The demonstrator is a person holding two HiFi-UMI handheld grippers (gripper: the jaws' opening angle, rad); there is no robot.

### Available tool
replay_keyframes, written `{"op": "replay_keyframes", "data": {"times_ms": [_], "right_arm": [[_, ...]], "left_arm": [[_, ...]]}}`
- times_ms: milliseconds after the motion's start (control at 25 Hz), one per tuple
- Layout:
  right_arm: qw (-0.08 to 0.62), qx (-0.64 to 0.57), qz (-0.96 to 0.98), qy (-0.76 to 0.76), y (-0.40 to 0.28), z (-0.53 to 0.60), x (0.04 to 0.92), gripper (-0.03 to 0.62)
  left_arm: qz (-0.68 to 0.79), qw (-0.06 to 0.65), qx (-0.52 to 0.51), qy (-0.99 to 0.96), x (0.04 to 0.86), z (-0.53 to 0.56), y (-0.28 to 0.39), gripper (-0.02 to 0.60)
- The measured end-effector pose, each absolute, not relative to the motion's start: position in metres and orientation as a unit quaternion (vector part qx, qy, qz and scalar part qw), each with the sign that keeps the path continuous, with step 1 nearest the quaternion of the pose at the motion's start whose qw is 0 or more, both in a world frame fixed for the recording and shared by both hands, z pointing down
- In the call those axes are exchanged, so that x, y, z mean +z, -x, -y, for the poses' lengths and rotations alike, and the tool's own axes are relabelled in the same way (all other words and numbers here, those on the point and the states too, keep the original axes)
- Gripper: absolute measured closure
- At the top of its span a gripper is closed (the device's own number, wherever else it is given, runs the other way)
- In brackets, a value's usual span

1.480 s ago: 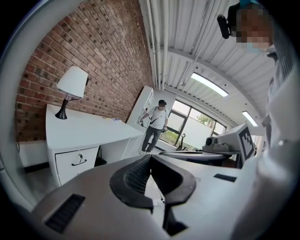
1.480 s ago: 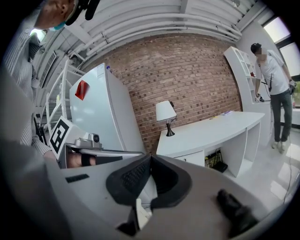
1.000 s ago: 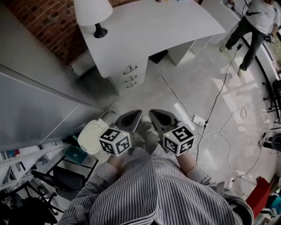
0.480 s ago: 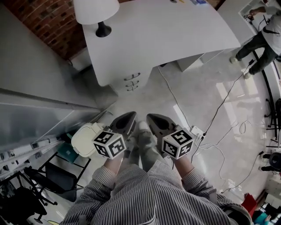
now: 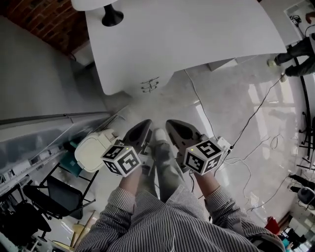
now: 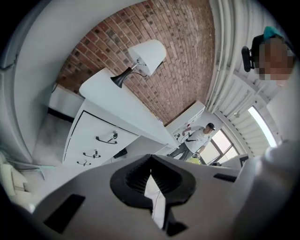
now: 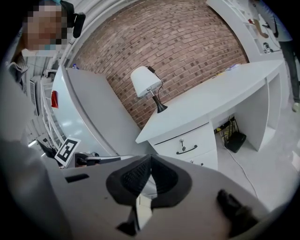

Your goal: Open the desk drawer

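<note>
L gripper point(image 5: 141, 130) at 7 o'clock in head view, R gripper point(image 5: 176, 129) at 5 o'clock, side by side. Both pressed fully together, nothing between the pads. Aimed at desk point(image 5: 197, 39) at 12 o'clock, well apart from it. Drawer stack point(image 5: 150, 84) under desk's left end, just above centre; three drawers, all closed. Top drawer point(image 7: 185, 143) w/ curved handle, small knob above it, poss. a key. Lamp point(image 5: 112, 15) on desk corner at 11 o'clock, brick wall point(image 7: 178, 42) behind.
</note>
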State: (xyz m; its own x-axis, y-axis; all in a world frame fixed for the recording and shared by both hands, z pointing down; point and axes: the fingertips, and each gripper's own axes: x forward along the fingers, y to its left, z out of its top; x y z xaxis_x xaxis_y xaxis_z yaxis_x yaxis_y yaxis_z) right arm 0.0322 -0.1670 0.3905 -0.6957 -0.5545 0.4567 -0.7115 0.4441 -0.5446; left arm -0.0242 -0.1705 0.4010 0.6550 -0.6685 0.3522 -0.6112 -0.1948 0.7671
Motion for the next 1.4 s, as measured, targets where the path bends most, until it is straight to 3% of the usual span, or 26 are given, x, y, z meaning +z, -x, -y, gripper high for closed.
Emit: {"op": "replay_keyframes", "data": {"times_ms": [920, 1400], "right_arm": [[0.094, 0.418, 0.809, -0.402, -0.028, 0.244, 0.521, 0.577], [0.011, 0.497, 0.787, -0.367, -0.018, 0.264, 0.553, 0.576]], "left_arm": [[0.455, 0.512, -0.037, -0.727, 0.534, 0.232, 0.051, 0.569], [0.463, 0.548, -0.099, -0.689, 0.569, 0.26, 0.047, 0.569]]}}
